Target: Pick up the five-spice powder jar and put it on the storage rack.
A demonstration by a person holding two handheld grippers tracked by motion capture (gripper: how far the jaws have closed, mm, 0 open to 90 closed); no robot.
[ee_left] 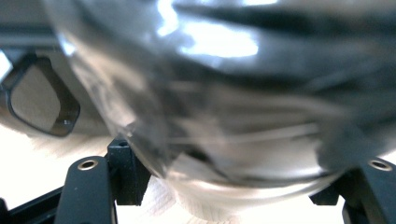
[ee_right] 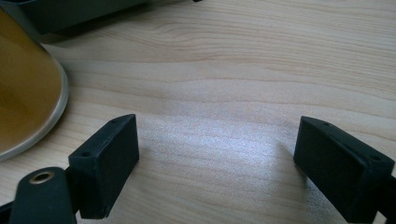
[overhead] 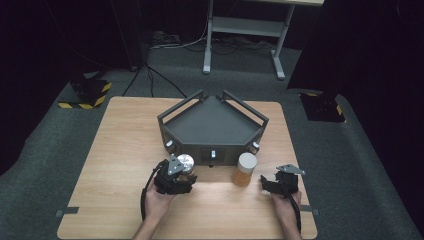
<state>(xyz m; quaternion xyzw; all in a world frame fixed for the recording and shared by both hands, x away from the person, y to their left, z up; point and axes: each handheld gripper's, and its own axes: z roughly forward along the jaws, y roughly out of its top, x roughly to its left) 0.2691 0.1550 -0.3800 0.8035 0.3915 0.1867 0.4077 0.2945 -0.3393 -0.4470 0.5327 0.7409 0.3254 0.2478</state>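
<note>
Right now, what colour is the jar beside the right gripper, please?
Amber jar with a pale lid, clearest in the high view.

A dark grey tray with railed sides stands at the middle of the wooden table, its front face carrying small knobs. Grey carpet surrounds the table. At upper middle stands the white metal frame of a desk, cables on the floor beneath it. Two black bases with yellow-black stripes sit at left and right
</note>
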